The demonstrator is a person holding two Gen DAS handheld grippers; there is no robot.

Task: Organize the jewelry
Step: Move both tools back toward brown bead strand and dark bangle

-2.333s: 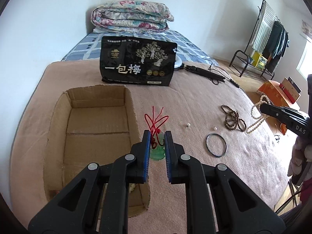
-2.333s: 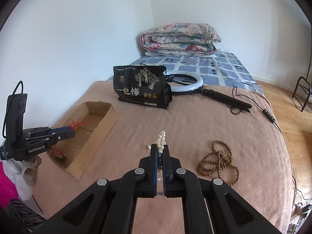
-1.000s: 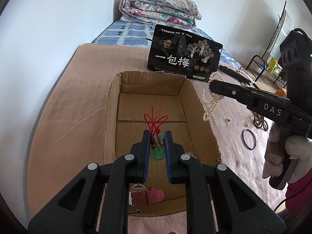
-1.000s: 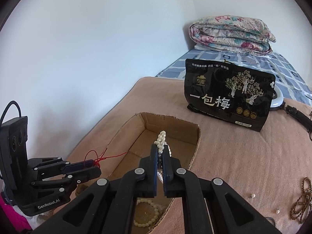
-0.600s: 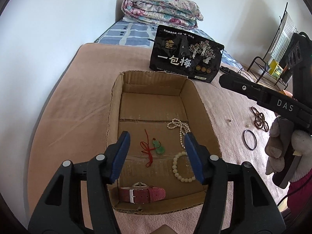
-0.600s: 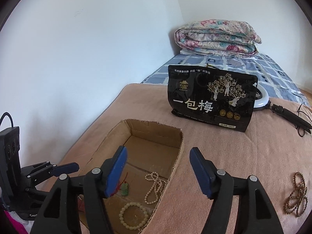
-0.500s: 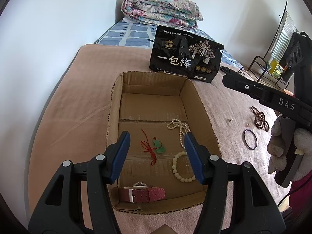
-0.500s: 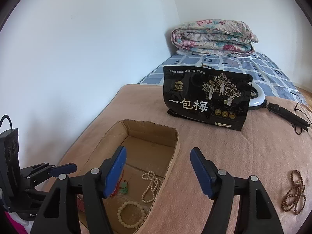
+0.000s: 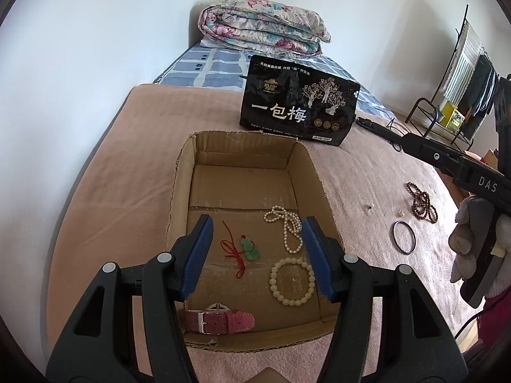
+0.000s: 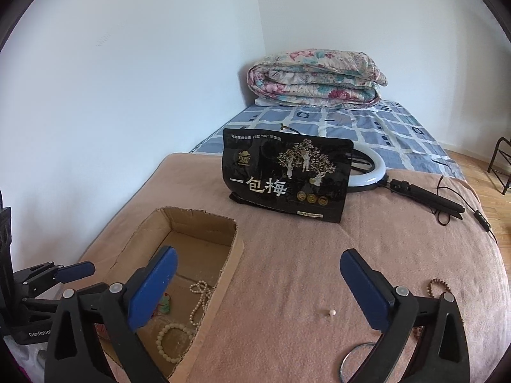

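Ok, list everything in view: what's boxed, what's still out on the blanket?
cardboard box: one, brown, open, on pink blanket
pearl necklace: one, white, in box
jade pendant: one, green, red cord, in box
bead bracelet: one, cream, in box
watch: one, pink strap, box's near end
wooden bead strand: one, brown, on blanket
bangle: one, dark, on blanket
loose beads: a few, pale, on blanket
snack bag: one, black, behind box
ring light: one, white, behind bag
folded quilt: one, floral, far end
left gripper: open, empty, over box
right gripper: open, empty
gloved hand: one, right
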